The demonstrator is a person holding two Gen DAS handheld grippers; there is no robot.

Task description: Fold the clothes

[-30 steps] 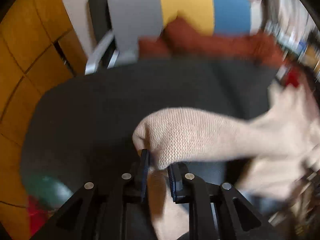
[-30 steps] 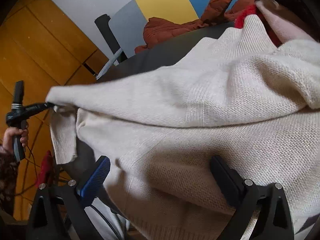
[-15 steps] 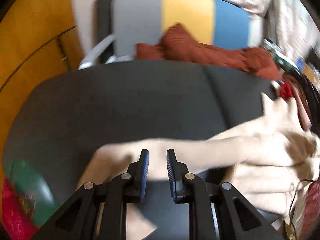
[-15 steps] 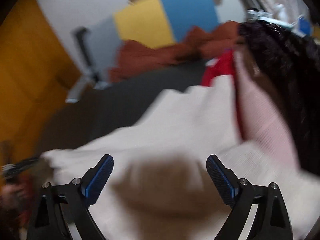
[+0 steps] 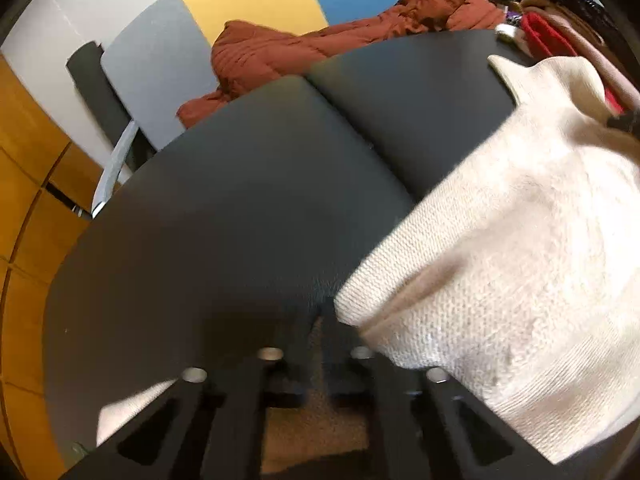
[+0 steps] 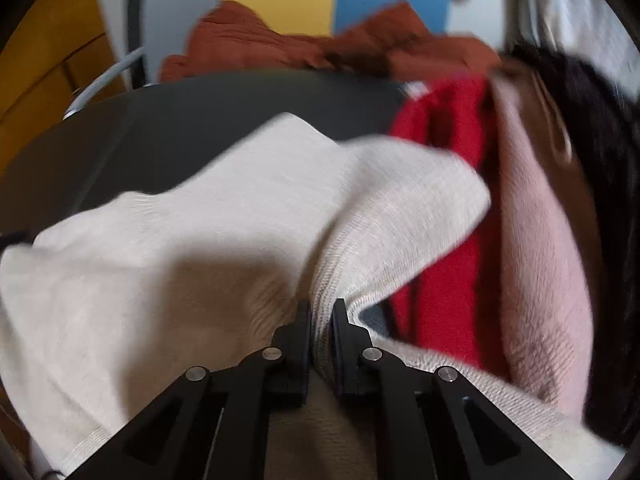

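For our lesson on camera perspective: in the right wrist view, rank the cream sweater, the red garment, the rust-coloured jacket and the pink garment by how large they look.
1. cream sweater, largest, though it lies nearest the lens.
2. pink garment and red garment: too alike to rank.
3. rust-coloured jacket, smallest-looking, but farthest and partly hidden.

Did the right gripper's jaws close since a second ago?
Yes. The right gripper, wide open before, now pinches a fold of the cream knit sweater, nearer the red garment.

Dark table (image 5: 240,208) bare at left; cream sweater (image 5: 520,260) covers right; clothes pile (image 6: 532,200) blocks right edge.
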